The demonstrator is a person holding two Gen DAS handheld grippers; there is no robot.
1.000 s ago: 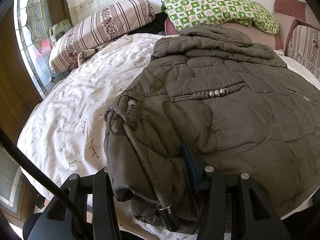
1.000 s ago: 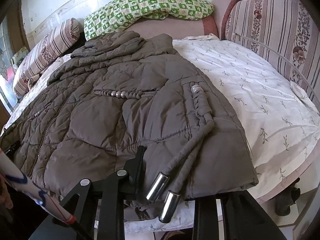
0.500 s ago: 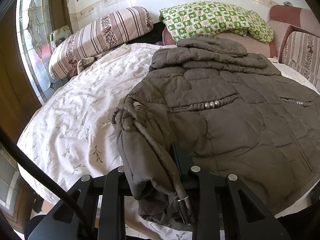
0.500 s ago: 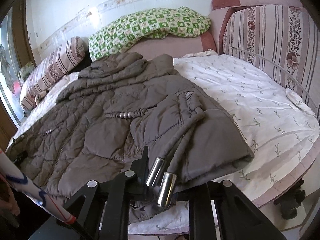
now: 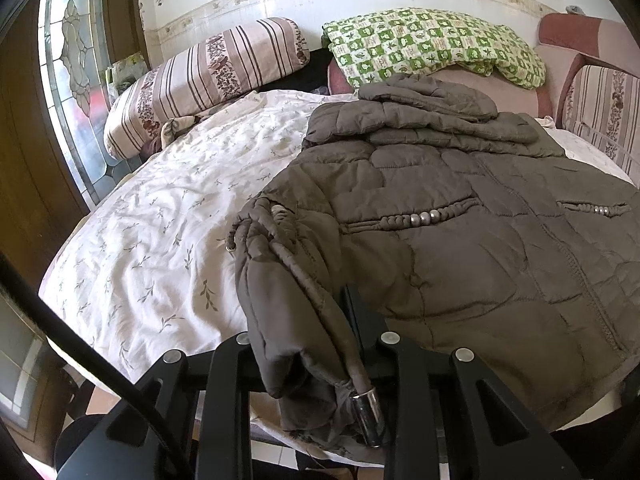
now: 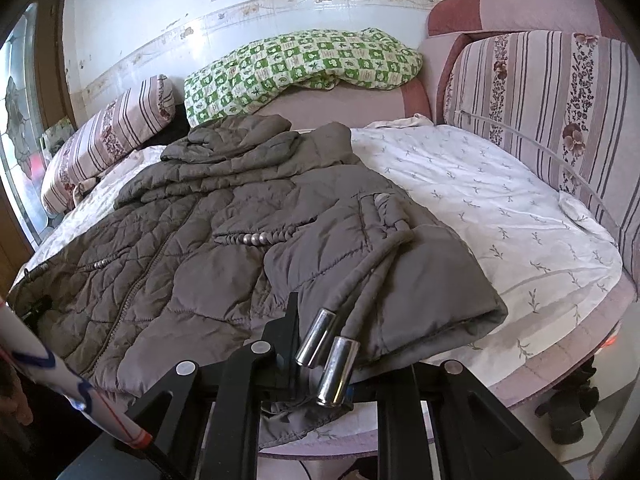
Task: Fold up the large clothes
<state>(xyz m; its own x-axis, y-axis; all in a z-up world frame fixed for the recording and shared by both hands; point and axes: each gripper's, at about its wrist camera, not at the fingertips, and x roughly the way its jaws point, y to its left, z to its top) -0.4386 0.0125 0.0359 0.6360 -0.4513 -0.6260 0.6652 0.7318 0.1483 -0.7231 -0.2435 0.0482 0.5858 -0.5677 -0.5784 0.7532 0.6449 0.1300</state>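
A brown quilted jacket (image 5: 460, 240) lies spread on the bed with its hood at the far end and its hem toward me. My left gripper (image 5: 316, 344) is shut on the bunched left corner of the hem; a drawcord with a metal tip (image 5: 366, 412) hangs beside the right finger. Fabric hides the left finger. In the right wrist view the same jacket (image 6: 224, 240) fills the middle. My right gripper (image 6: 332, 344) is shut on the hem's right corner, where two metal-tipped cords (image 6: 334, 364) lie over the jaws.
A white leaf-print sheet (image 5: 160, 220) covers the round bed. At its head lie a striped bolster (image 5: 208, 76) and a green checked pillow (image 5: 432, 44). A striped padded headboard (image 6: 540, 100) rises on the right. A stained-glass door (image 5: 76, 92) stands left.
Both grippers have closed on the hem corners. The hem has gathered and risen slightly at each side, and both views have tipped up toward the wall.
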